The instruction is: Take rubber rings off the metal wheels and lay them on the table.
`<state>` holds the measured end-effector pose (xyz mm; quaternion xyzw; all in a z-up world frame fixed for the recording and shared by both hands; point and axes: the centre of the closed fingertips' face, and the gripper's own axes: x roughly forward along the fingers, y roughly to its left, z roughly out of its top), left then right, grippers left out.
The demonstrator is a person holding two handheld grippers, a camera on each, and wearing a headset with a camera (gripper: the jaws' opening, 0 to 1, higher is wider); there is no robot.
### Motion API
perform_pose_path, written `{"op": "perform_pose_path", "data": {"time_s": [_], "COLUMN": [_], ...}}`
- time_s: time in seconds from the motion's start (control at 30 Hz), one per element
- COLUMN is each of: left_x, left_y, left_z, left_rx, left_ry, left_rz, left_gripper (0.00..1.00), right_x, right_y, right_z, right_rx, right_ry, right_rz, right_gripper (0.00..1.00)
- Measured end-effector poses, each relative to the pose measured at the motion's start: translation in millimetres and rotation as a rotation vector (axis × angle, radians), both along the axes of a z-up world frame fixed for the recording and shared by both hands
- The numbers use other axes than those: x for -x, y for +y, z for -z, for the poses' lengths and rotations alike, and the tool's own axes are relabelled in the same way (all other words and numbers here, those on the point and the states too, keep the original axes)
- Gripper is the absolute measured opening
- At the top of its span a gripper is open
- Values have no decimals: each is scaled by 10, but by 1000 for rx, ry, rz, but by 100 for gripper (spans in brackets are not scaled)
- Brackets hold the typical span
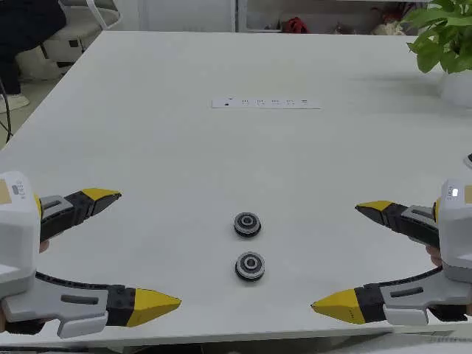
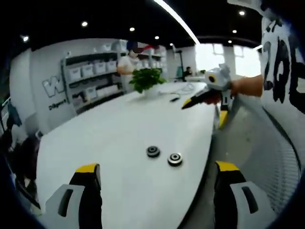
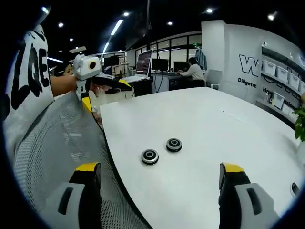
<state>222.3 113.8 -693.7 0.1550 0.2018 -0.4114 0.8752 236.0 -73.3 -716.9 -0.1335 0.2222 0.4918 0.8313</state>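
Head view: two metal wheels lie flat on the white table, one behind the other on a line running away from the person
Near wheel: close to the table's front edge, level with the lower jaw tips
Far wheel: just beyond it, apart from it
Rubber rings: a dark band round each wheel, both still on
Left gripper: jaws spread wide, empty, pointing inward from the left
Right gripper: jaws spread wide, empty, pointing inward from the right
Bearing: both wheels sit in the gap between the grippers, about midway, axle up, so no long axis to line up with
Nearer hand: neither clearly; the near wheel looks the easier first reach for either
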Motion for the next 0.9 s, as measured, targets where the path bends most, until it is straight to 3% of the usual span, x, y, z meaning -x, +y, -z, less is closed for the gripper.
{"op": "perform_pose_path", "data": {"time_s": [0.9], "left_x": [20], "left_y": [-27], "left_z": [-24], "left_rx": [-18], "left_ry": [-6], "left_rz": [-30], "left_gripper": [97], "right_x": [5], "right_y": [-104], "right_z": [-47], "right_rx": [-23], "right_ry": [-11], "right_rz": [-22], "right_gripper": [100]}}
